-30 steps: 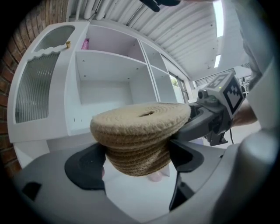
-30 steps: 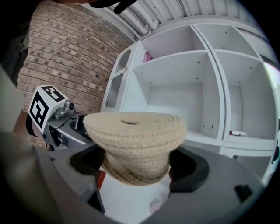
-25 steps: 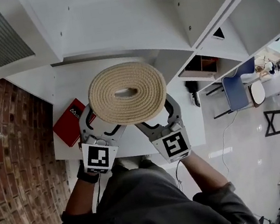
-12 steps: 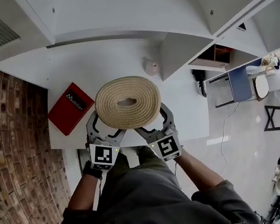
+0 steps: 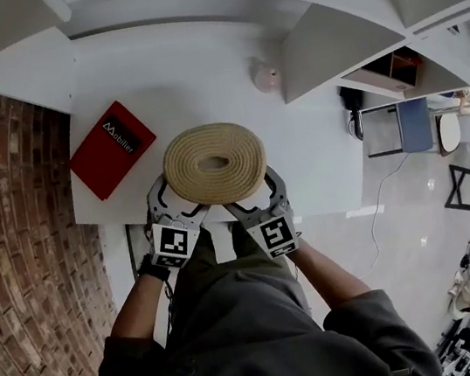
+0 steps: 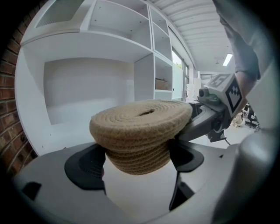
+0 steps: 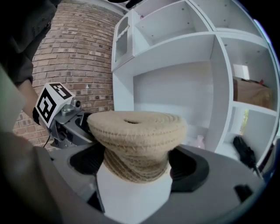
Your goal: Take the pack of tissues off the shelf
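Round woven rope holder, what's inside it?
Only a dark oval slot shows in the top of the round beige woven rope holder; nothing pokes out. Its lid and walls cover any contents. The left tongs and right tongs clamp its lower body.

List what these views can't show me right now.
- Inside the basket: its slot is dark in every view.
- Underside of the basket: its own wide top covers it in head view.
- The pink object: too small in head view to identify.
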A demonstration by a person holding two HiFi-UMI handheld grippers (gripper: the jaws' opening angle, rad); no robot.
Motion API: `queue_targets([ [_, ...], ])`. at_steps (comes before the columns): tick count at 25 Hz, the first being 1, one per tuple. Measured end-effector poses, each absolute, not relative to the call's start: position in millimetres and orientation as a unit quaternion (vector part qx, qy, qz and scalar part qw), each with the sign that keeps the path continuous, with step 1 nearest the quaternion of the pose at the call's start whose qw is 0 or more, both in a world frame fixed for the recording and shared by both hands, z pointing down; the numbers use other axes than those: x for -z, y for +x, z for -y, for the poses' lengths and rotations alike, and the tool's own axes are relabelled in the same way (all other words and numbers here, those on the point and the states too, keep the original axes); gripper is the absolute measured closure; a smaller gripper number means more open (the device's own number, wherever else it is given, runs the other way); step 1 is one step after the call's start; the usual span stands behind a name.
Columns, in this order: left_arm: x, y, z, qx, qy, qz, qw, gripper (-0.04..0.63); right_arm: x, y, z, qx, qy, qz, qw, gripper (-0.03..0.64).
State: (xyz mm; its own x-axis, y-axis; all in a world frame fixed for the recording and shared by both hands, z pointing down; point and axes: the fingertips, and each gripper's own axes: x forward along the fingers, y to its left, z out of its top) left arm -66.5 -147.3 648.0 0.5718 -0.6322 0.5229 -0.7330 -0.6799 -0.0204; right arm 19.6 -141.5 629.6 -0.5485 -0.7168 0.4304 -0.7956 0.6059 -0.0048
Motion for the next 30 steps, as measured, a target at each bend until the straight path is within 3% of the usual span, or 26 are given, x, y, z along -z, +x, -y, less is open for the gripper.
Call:
queue_targets([
  [17,-737.9,-66.3,125.7,-0.283,0.876,0.367,0.136,0.149,-726.2,18.2,116.6,-0.14,0.406,0.87,0.241,0.15],
  [30,-768.7,-73.8,107.1,-0.339,0.867,0.353,0.088,0.149,-751.5,17.4,98.1,-0.135,0.409,0.868,0.247,0.15],
])
